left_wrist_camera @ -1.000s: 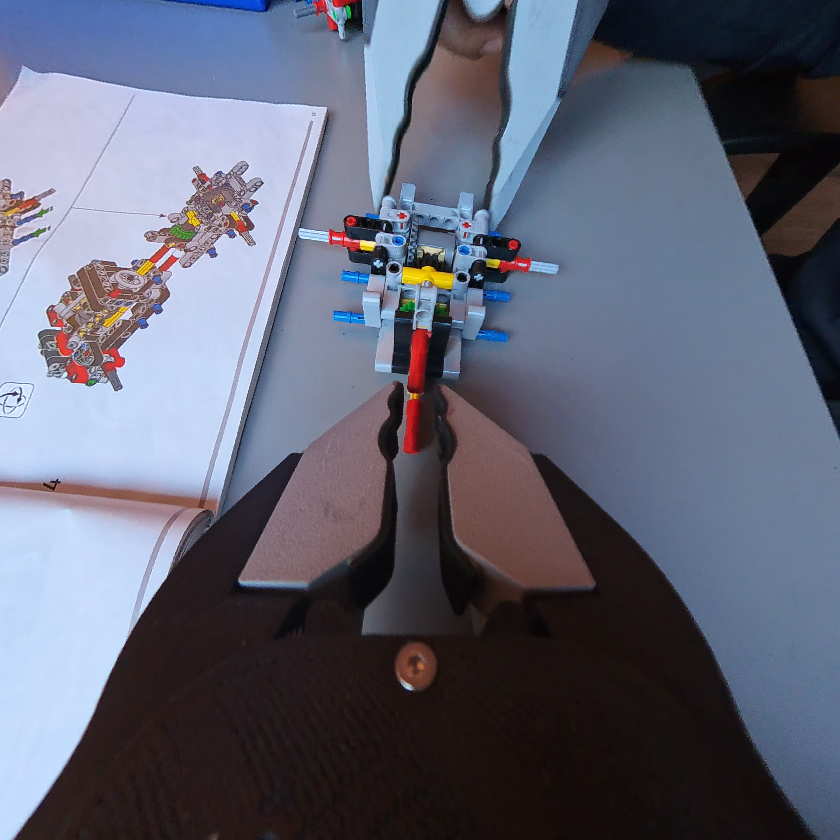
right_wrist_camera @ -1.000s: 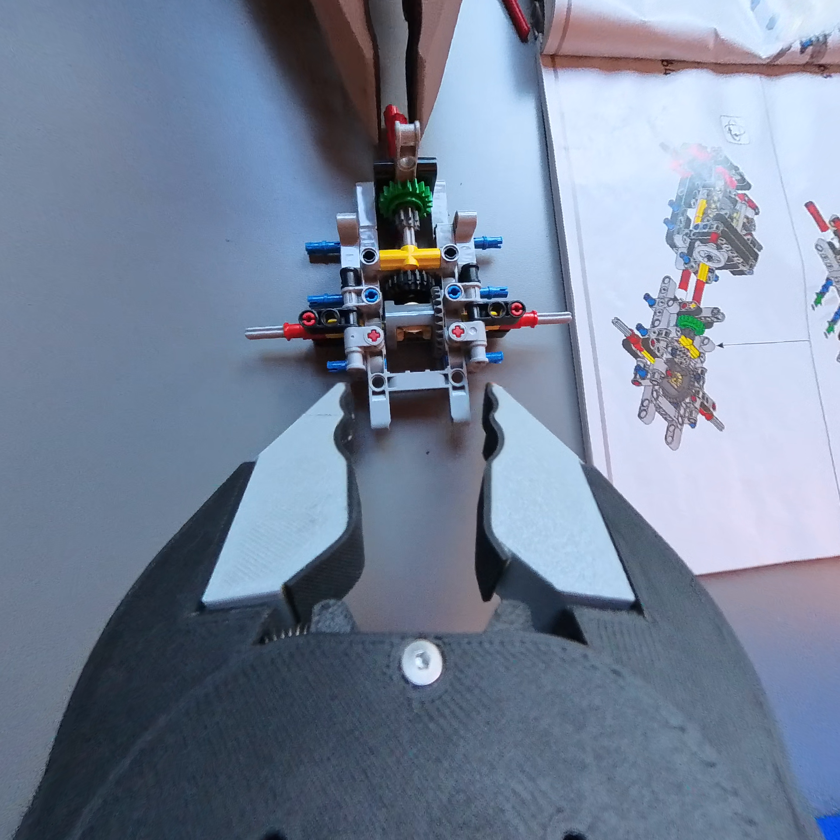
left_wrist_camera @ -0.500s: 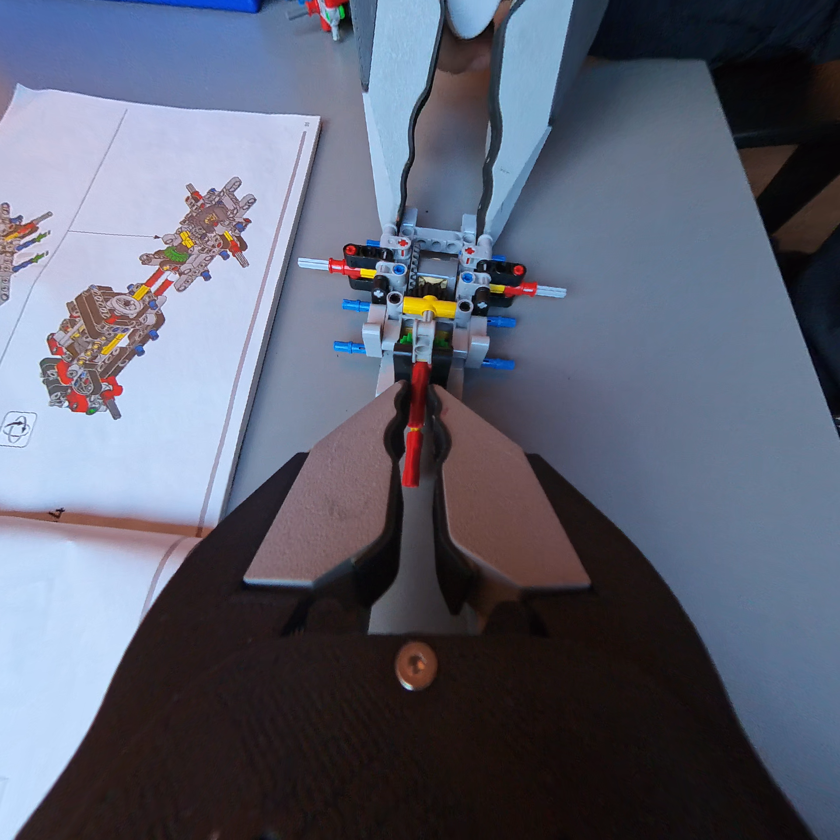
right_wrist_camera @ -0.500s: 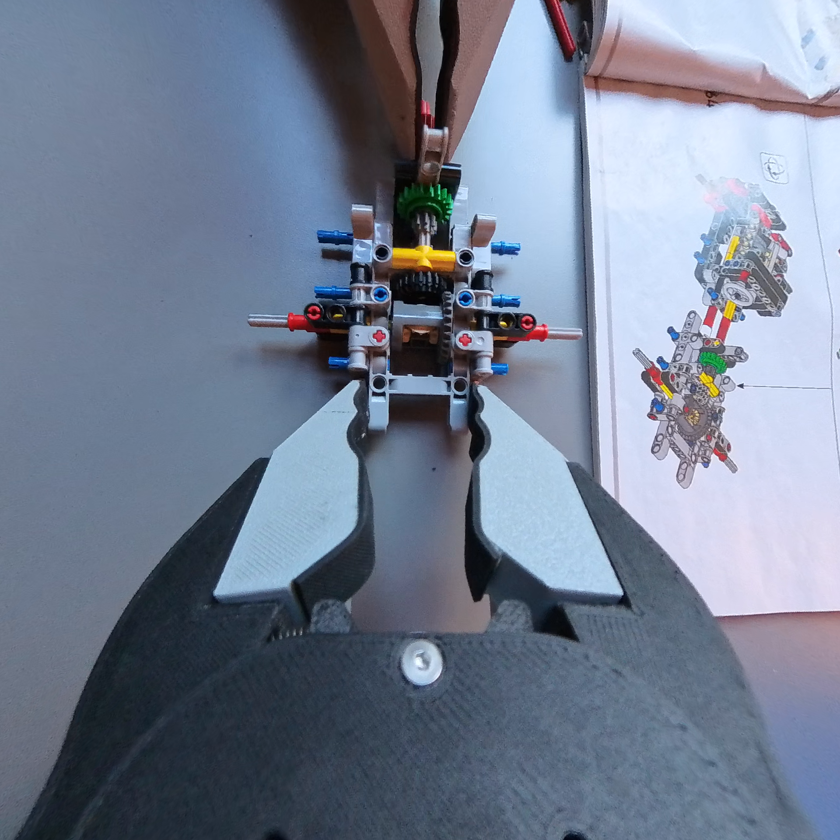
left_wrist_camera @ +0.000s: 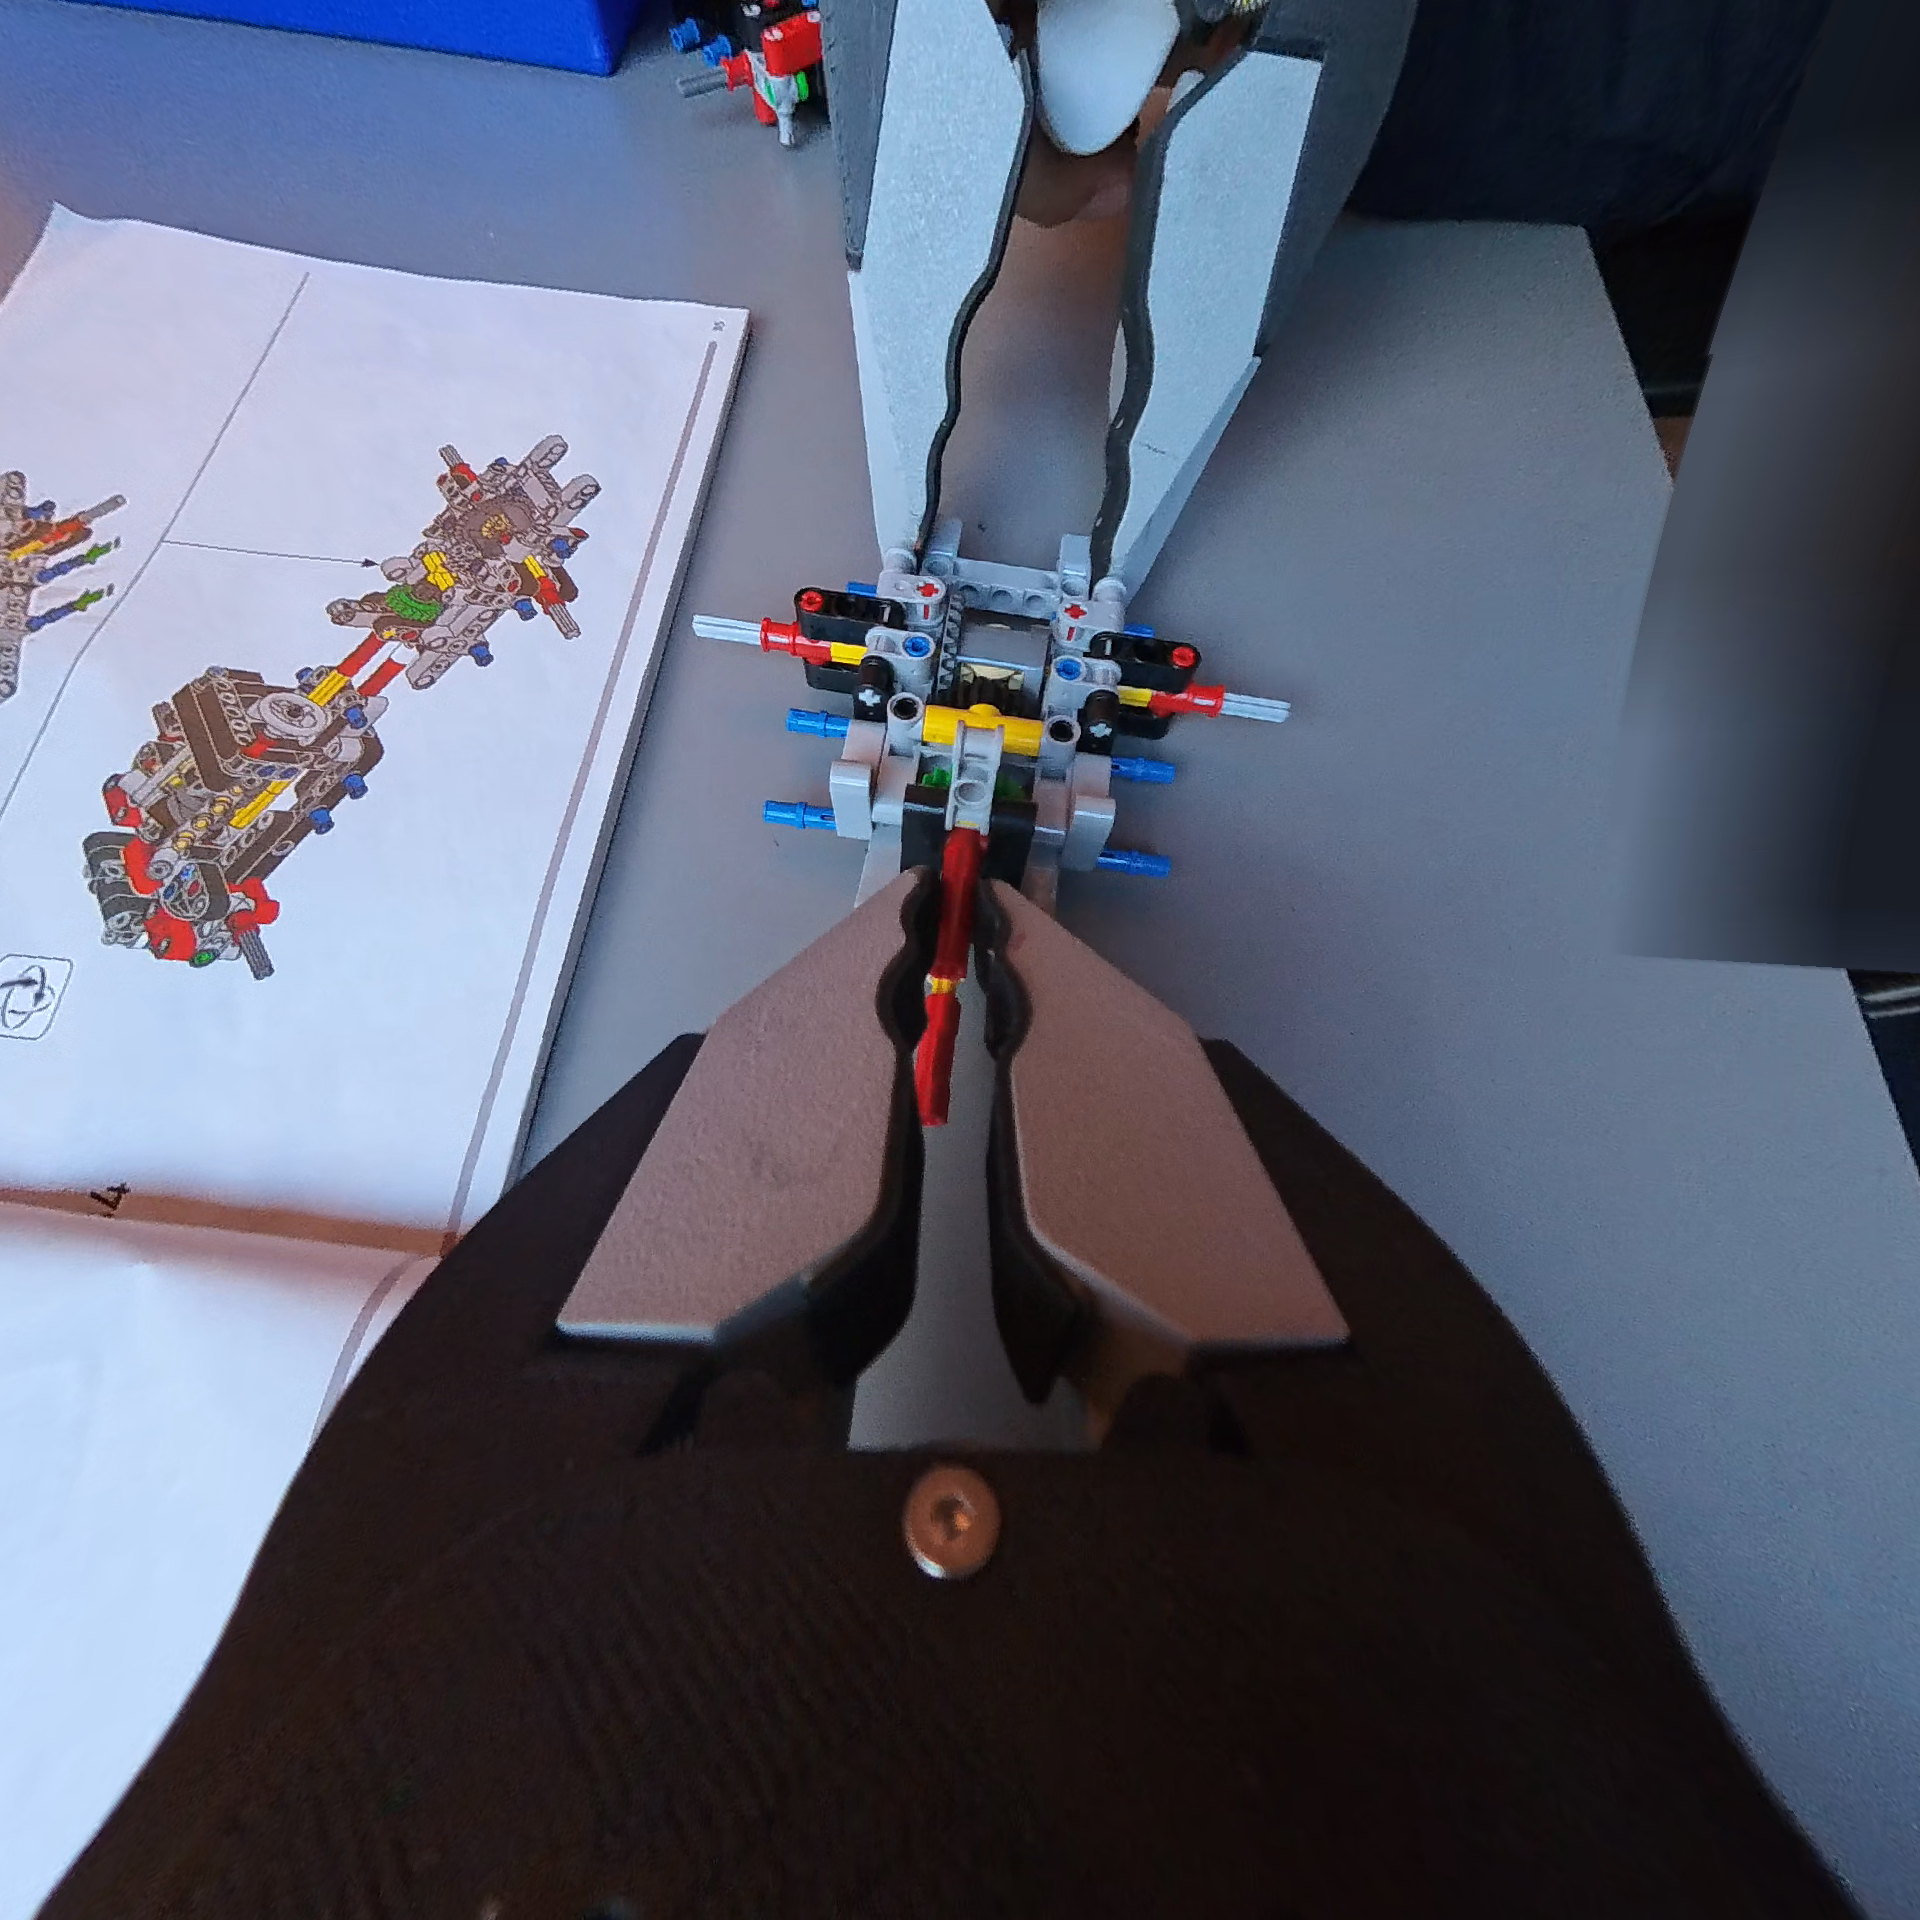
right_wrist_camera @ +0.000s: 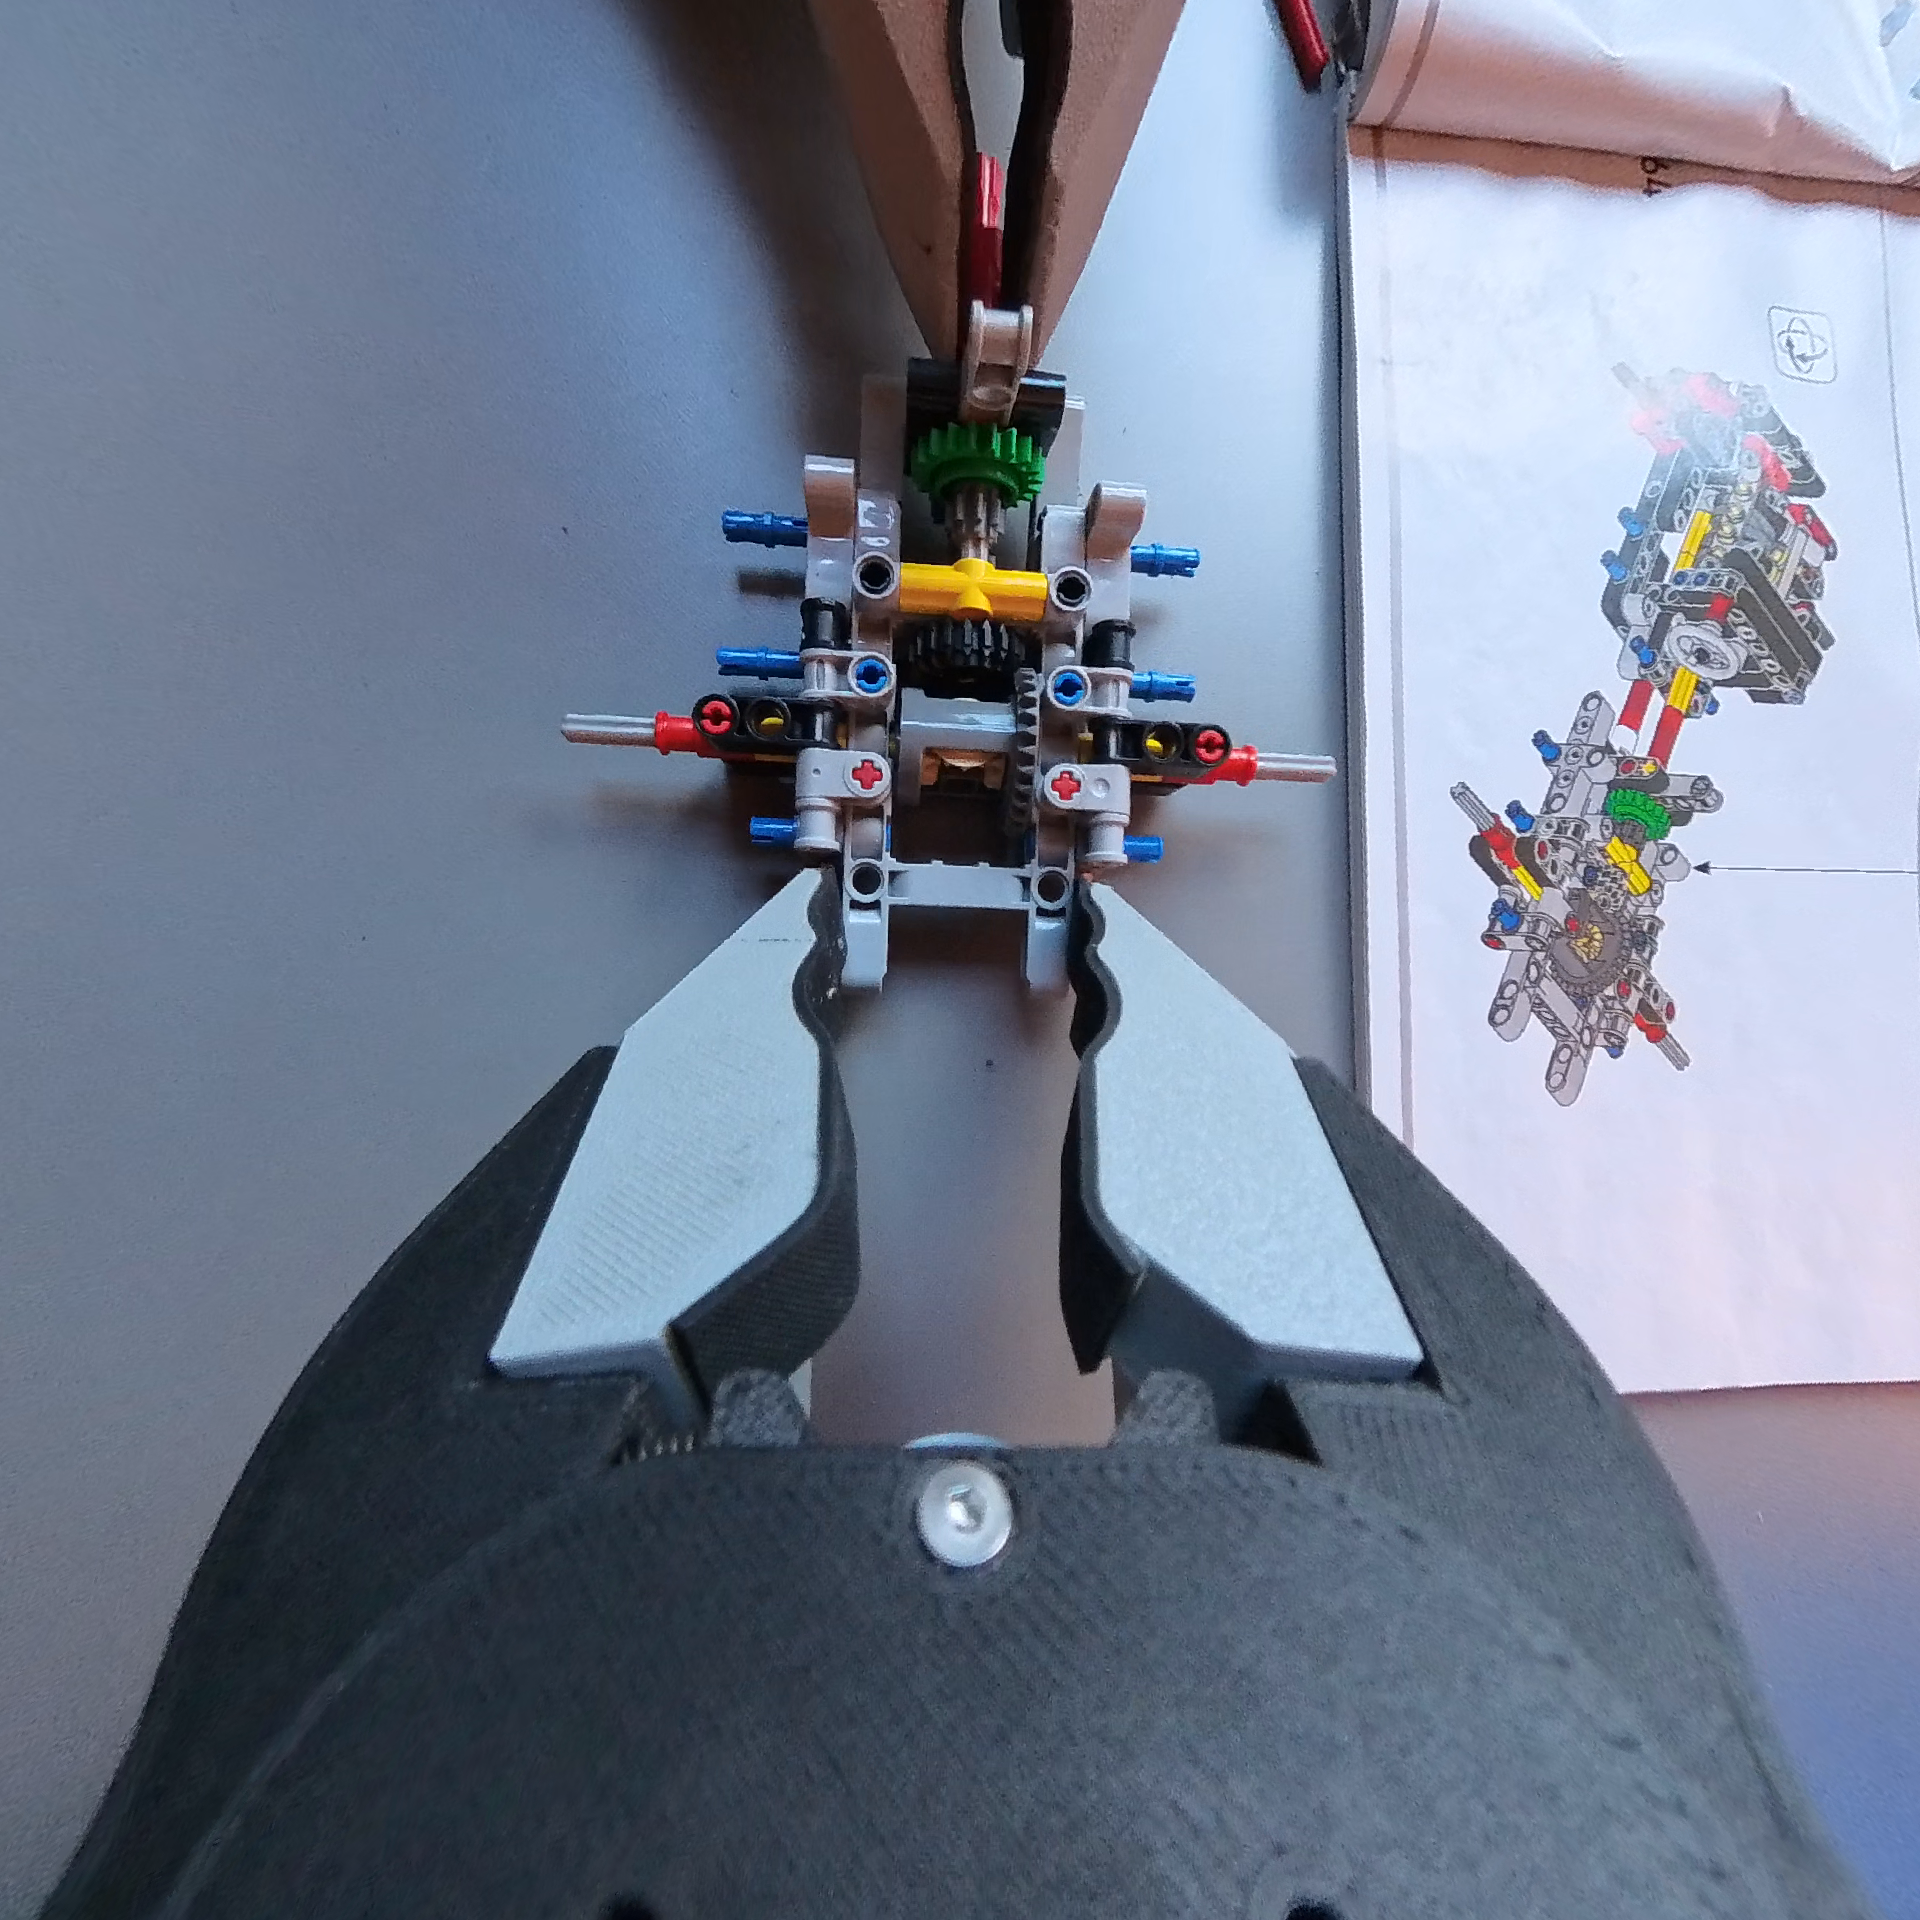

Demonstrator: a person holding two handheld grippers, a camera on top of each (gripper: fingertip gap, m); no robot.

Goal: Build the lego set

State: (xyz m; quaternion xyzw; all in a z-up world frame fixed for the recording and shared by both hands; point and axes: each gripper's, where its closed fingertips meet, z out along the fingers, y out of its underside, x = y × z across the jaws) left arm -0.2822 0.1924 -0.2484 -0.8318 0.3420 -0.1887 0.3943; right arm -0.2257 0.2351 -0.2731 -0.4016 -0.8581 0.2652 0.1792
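Note:
A small toy-brick gear assembly point(left_wrist_camera: 987, 717) of grey beams, blue pins, red axles and a yellow connector lies on the grey table point(left_wrist_camera: 1455, 1143). It also shows in the right wrist view point(right_wrist_camera: 961, 717). My left gripper point(left_wrist_camera: 951, 925) is shut on the red axle point(left_wrist_camera: 948, 966) that sticks out of the assembly's near end. My right gripper point(right_wrist_camera: 956, 935) is shut on the grey frame point(right_wrist_camera: 961, 894) at the opposite end, with one pad point(right_wrist_camera: 816, 935) pressed on each outer side. In the left wrist view the right gripper point(left_wrist_camera: 1018, 561) comes in from the far side.
An open instruction booklet point(left_wrist_camera: 312, 727) lies left of the assembly; it appears at the right in the right wrist view point(right_wrist_camera: 1662, 779). A blue box point(left_wrist_camera: 416, 31) and another small brick build point(left_wrist_camera: 769, 73) sit at the table's far edge. The table's right edge point(left_wrist_camera: 1662, 520) is close by. About 8 cm separates my left fingertips from my right.
My left pads have closed on the red axle and slid farther along it toward the assembly. My right pads moved forward and closed onto the grey frame's sides.

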